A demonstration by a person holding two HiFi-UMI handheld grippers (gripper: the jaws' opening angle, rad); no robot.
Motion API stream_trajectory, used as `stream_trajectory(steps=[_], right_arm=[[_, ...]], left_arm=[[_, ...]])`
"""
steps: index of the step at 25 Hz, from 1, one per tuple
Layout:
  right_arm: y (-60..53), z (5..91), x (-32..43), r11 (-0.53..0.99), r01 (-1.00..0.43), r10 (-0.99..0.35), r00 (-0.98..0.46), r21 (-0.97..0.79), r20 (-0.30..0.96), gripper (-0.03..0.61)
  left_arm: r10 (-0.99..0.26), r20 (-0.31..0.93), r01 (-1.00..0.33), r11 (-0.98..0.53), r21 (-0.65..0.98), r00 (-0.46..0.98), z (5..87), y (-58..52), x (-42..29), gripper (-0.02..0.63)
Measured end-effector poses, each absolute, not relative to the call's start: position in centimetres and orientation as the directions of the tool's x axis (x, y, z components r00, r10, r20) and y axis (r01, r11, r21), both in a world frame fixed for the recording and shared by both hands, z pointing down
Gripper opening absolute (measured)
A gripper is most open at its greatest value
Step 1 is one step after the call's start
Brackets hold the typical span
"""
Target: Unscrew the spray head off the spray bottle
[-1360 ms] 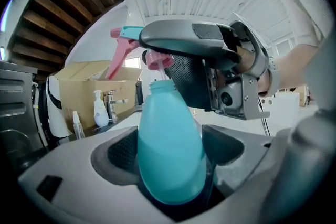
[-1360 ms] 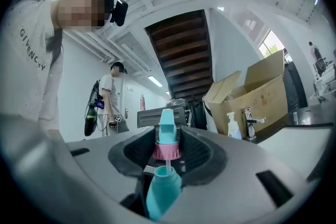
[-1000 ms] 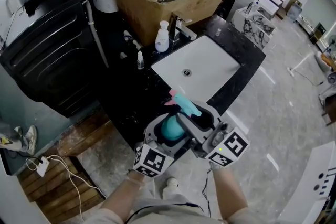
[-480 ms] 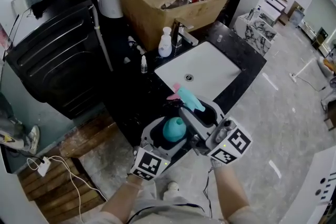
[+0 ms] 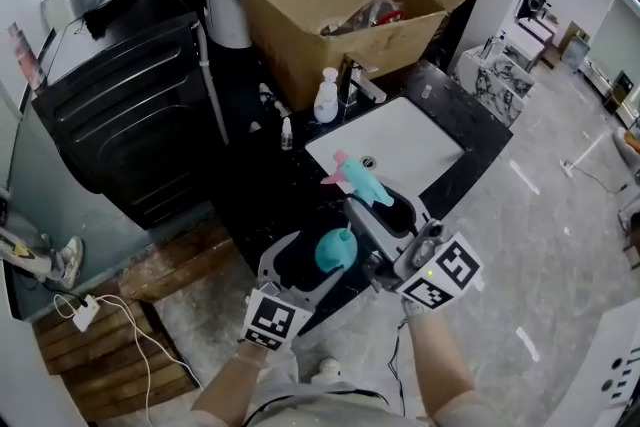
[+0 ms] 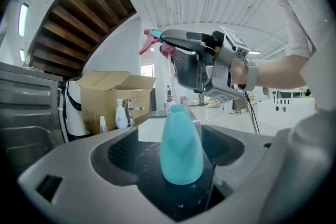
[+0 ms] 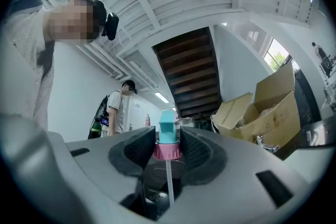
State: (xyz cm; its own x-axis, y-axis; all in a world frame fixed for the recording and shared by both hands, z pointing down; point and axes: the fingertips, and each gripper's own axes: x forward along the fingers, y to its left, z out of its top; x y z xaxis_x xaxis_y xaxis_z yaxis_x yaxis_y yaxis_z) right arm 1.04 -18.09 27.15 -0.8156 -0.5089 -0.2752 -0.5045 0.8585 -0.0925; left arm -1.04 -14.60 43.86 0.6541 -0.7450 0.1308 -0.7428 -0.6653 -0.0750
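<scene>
Head's off! Right gripper [image 5: 386,215] is clamped on the pink-collared spray head [image 7: 167,140], high above the teal bottle [image 6: 181,149], which the left gripper [image 5: 322,261] grips by its body. The tube dangles toward the neck; drawing it clear looks like all that's left

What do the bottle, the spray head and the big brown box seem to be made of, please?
Bottle: probably plastic, teal, smooth and slightly translucent, with a soft sheen.
Spray head: moulded plastic, matte teal top, pink collar, thin clear tube hanging below.
Box: corrugated cardboard by its look, dull brown, with creased open flaps.
</scene>
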Motion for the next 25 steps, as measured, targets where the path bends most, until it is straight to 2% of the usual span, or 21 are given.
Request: stream_trajectory(steps=[3, 4, 6, 9, 15, 18, 25], right_arm=[[-18.0, 26.4, 1.0, 0.865, -0.494, -0.497, -0.817, -0.088, -0.293, 0.151], [-18.0, 26.1, 0.9, 0.867, -0.491, -0.493, -0.818, -0.086, -0.298, 0.150], [-17.8, 25.5, 0.8, 0.870, -0.487, -0.486, -0.818, -0.080, -0.306, 0.150], [-17.6, 24.8, 0.8, 0.874, -0.482, -0.476, -0.818, -0.068, -0.323, 0.150], [-17.0, 23.6, 1.3, 0.876, -0.479, -0.466, -0.813, -0.054, -0.350, 0.150], [-16.7, 22.9, 1.8, 0.875, -0.482, -0.466, -0.808, -0.052, -0.362, 0.150], [-15.9, 22.8, 3.4, 0.861, -0.507, -0.488, -0.800, -0.042, -0.349, 0.150]], left_arm=[[-0.764, 0.130, -0.762, -0.643, -0.074, 0.632, 43.7, -14.1, -1.8, 0.377], [-0.774, 0.127, -0.771, -0.632, -0.081, 0.621, 43.5, -13.9, -2.1, 0.350], [-0.799, 0.115, -0.793, -0.600, -0.102, 0.590, 43.0, -13.6, -2.8, 0.220], [-0.831, 0.108, -0.821, -0.556, -0.128, 0.545, 42.6, -13.2, -3.9, 0.078], [-0.864, 0.100, -0.854, -0.503, -0.133, 0.494, 42.0, -12.5, -5.2, 0.050], [-0.879, 0.105, -0.867, -0.477, -0.145, 0.466, 41.8, -12.3, -5.8, 0.007], [-0.906, 0.080, -0.899, -0.422, -0.118, 0.415, 40.9, -11.8, -6.9, 0.005]])
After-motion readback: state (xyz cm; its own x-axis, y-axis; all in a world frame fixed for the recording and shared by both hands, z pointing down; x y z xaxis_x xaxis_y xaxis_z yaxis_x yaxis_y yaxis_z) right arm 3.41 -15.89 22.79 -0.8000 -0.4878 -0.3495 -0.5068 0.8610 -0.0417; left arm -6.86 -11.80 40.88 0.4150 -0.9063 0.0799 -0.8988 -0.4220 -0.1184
